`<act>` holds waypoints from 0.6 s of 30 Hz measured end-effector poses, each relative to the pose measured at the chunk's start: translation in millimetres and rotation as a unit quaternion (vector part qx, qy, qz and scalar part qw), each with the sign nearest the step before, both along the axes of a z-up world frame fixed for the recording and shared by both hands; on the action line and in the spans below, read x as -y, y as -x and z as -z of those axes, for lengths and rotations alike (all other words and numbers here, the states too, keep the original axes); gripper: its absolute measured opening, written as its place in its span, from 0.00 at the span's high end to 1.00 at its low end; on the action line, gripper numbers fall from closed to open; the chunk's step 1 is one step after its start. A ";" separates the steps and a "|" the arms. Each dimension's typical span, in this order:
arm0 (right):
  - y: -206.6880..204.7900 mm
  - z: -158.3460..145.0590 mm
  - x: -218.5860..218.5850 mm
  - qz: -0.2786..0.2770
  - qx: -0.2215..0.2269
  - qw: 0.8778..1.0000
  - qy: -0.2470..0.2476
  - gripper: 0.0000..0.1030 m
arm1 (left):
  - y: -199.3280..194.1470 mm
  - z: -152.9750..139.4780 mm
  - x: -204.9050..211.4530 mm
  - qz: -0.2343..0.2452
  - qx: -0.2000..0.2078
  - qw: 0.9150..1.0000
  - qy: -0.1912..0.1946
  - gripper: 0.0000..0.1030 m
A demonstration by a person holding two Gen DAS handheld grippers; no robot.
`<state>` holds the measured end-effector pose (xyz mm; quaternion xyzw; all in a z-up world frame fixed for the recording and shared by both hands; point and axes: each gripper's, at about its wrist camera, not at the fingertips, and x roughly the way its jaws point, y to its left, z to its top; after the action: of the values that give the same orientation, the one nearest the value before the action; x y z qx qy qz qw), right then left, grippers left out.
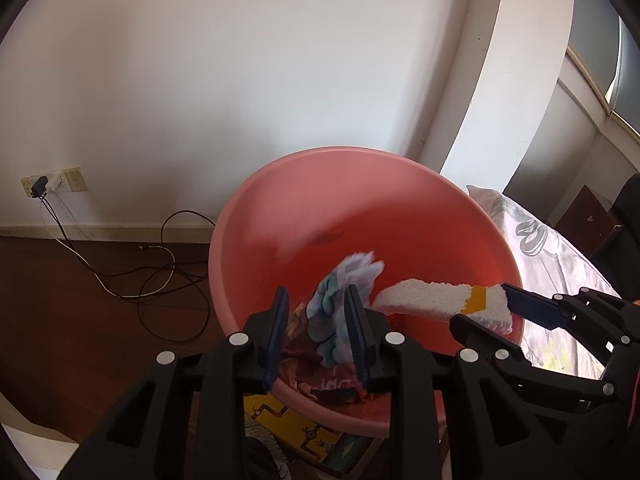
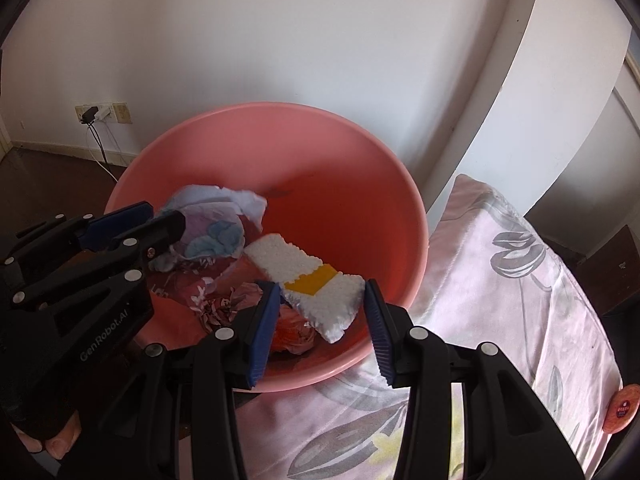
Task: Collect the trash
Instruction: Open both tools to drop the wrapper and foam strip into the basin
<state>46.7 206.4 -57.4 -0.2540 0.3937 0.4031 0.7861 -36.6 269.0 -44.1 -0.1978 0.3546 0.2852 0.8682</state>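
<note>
**Both grippers over the pink basin of trash**

Left wrist view: the left gripper [image 1: 318, 330] sits low in the centre of the frame, above the near rim of the pink basin [image 1: 304, 184]. Its jaws stand partly apart, and a blurred blue-and-white wrapper [image 1: 344, 280] lies between and beyond them; the pads do not seem to press on it. At right of the frame the right gripper [image 1: 486, 312] reaches in, its jaws on either side of the white foam strip with a yellow band [image 1: 436, 300]. Cables [image 1: 160, 272] trail over the dark floor at left.

Right wrist view: the right gripper [image 2: 322, 320] fills the lower centre, its jaws half wide, with one end of the foam strip [image 2: 308, 276] between them; whether the pads grip it I cannot tell. The left gripper [image 2: 160, 220] enters from the left over the wrapper [image 2: 216, 232]. Crumpled pink paper [image 2: 224, 304] lies in the basin [image 2: 256, 128], which rests on a flowered sheet [image 2: 500, 288].
</note>
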 end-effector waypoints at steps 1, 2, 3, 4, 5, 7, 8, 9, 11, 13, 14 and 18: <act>-1.0 -0.1 0.2 -0.002 -0.008 1.000 -0.004 0.57 | 0.2 -1.2 0.7 0.000 0.001 1.000 -0.001 0.66; -0.8 -0.4 0.2 -0.003 -0.008 1.000 -0.005 0.57 | 0.7 -3.0 1.4 -0.002 0.003 1.000 -0.003 0.64; -0.2 -1.0 0.4 -0.004 -0.004 1.000 -0.006 0.57 | 1.2 -4.8 1.9 -0.002 0.006 1.000 -0.005 0.59; 0.5 -1.9 1.0 -0.004 -0.002 1.000 -0.008 0.57 | 2.1 -6.4 1.9 -0.003 0.008 1.000 -0.006 0.57; 0.6 -3.2 2.0 -0.004 -0.002 1.000 -0.011 0.57 | 2.7 -8.5 2.1 -0.003 0.010 1.000 -0.007 0.57; 0.8 -6.1 3.5 -0.004 -0.002 1.000 -0.017 0.57 | 4.1 -11.7 2.3 -0.003 0.013 1.000 -0.009 0.56; 1.0 -7.8 4.1 -0.004 -0.002 1.000 -0.019 0.57 | 5.0 -13.2 2.4 -0.003 0.014 1.000 -0.009 0.56; 1.3 -8.9 5.1 -0.005 -0.001 1.000 -0.021 0.57 | 5.6 -14.8 2.8 -0.003 0.016 1.000 -0.009 0.56; 1.9 -11.5 6.9 -0.006 0.000 1.000 -0.026 0.57 | 7.5 -18.3 3.7 -0.002 0.019 1.000 -0.008 0.56; 1.7 -13.8 8.9 -0.009 -0.004 0.999 -0.033 0.57 | 9.9 -21.2 4.6 -0.001 0.021 1.000 -0.008 0.56; 1.7 -15.0 10.1 -0.009 -0.006 0.999 -0.035 0.57 | 10.9 -23.1 5.4 0.000 0.022 1.000 -0.007 0.55; 0.8 -20.1 15.6 -0.013 -0.012 0.999 -0.048 0.57 | 15.4 -30.9 9.1 -0.001 0.030 1.000 -0.009 0.55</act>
<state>46.0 190.8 -37.3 -0.2159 0.3796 0.4349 0.7875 -52.0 259.9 -13.3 -0.1992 0.3256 0.2828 0.8799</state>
